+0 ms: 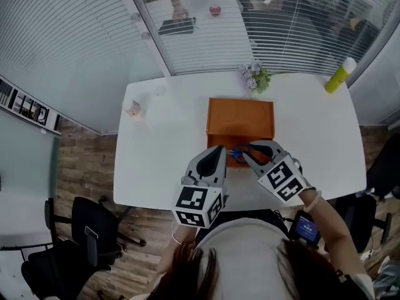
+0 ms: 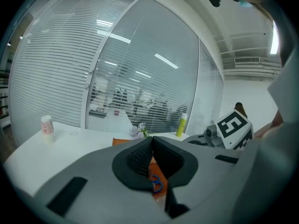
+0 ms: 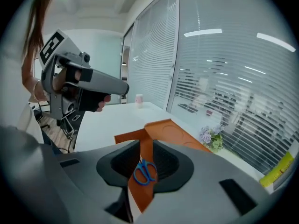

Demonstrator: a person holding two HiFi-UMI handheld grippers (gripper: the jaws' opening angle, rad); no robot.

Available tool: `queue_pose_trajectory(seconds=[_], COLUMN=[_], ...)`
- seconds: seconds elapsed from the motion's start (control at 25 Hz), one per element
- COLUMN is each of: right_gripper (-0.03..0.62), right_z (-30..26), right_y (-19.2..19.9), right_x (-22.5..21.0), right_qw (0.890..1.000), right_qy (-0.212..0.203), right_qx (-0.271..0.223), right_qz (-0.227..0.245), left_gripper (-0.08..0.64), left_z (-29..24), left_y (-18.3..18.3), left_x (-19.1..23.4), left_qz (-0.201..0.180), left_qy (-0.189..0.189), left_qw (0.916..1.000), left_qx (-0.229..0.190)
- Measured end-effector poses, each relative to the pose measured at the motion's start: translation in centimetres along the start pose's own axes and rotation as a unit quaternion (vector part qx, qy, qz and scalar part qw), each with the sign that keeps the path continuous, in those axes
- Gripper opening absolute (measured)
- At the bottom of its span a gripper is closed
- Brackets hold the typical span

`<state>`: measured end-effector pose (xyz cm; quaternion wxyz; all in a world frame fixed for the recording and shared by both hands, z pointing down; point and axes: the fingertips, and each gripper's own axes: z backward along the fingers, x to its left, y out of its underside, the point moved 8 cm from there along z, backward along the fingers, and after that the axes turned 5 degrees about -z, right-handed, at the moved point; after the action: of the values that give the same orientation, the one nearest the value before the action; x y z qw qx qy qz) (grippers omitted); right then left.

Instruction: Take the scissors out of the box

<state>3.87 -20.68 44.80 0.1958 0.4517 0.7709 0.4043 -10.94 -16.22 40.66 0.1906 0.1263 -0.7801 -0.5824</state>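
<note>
An orange box point(image 1: 240, 117) lies on the white table point(image 1: 156, 167), with its front flap point(image 3: 133, 136) folded open towards me. Blue-handled scissors point(image 1: 236, 153) rest at the box's open front end on the orange card. My right gripper point(image 1: 248, 152) hovers just over them, tilted down. Its jaws stand open, and the scissors point(image 3: 145, 171) show through the gap without the pads touching them. My left gripper point(image 1: 219, 149) sits beside the flap on the left, fingertips together and holding nothing. Beyond its tips the scissors point(image 2: 158, 185) show again.
A small pot of flowers point(image 1: 255, 77) stands behind the box. A yellow-green bottle point(image 1: 339, 75) is at the far right corner, and a small cup point(image 1: 132, 110) at the left. Glass walls with blinds ring the table. An office chair point(image 1: 94, 236) stands on the floor at the lower left.
</note>
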Motion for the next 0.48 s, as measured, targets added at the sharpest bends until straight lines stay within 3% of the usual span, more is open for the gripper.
queue_pose_trajectory(seconds=[0.48], right_gripper=[0.133], right_z=[-3.3], right_y=[2.0], right_x=[-1.1], right_qw=[0.994], right_qy=[-0.052], right_qx=[0.081], right_qz=[0.048], left_gripper=[0.020], left_z=[-2.0], left_y=[0.5], left_x=[0.7], left_qz=[0.021], left_qy=[-0.024], left_qw=[0.9995], left_qx=[0.010])
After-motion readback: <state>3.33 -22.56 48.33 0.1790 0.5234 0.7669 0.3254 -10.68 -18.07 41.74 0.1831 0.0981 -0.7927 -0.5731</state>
